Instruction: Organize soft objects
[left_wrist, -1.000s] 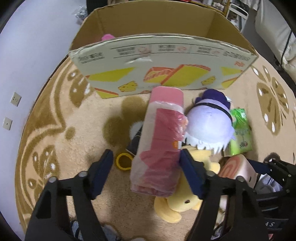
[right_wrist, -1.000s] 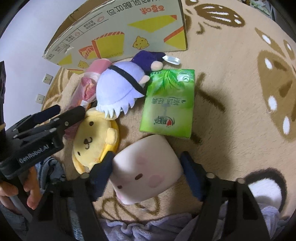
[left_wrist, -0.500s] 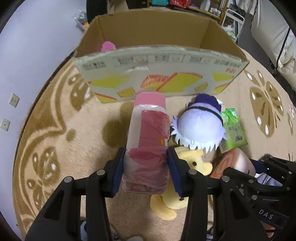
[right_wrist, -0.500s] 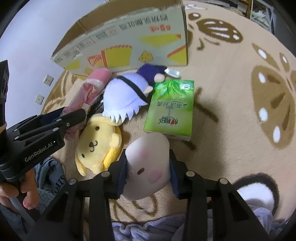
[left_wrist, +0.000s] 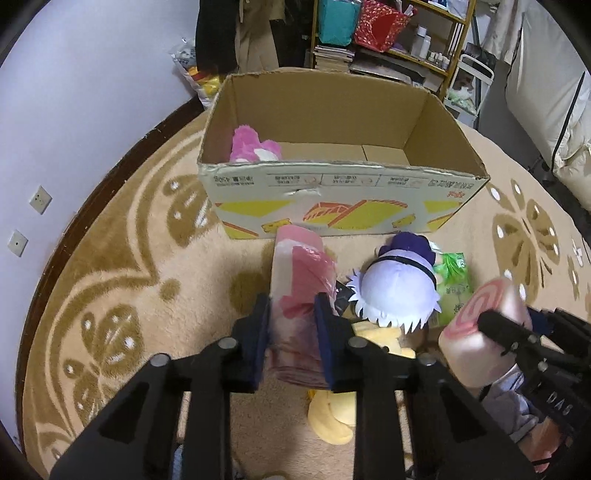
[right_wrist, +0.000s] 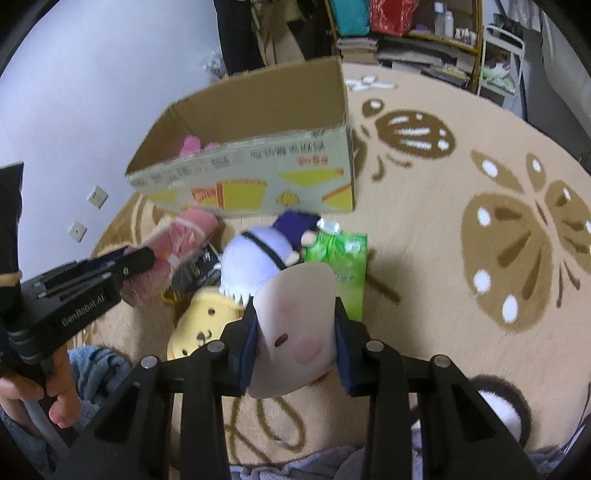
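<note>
The left tool (left_wrist: 291, 332) has just closed its jaws onto the pink wrapped bundle (left_wrist: 301, 291) and lifted it off the rug (left_wrist: 129, 280). The right tool (right_wrist: 295, 343) has likewise clamped the pale pillow plush (right_wrist: 295, 325) and raised it, so the cardboard box (left_wrist: 343, 184) now sits lower in both frames, its inside showing.

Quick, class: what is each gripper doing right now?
Left gripper: jaws just closing, shut on the pink wrapped roll.
Right gripper: shut on the pale marshmallow plush.

Tan patterned rug (left_wrist: 155, 258) w/ cardboard box (left_wrist: 340, 206), purple-white plush (left_wrist: 395, 291), yellow plush (right_wrist: 201, 325), green pack (right_wrist: 345, 266).
</note>
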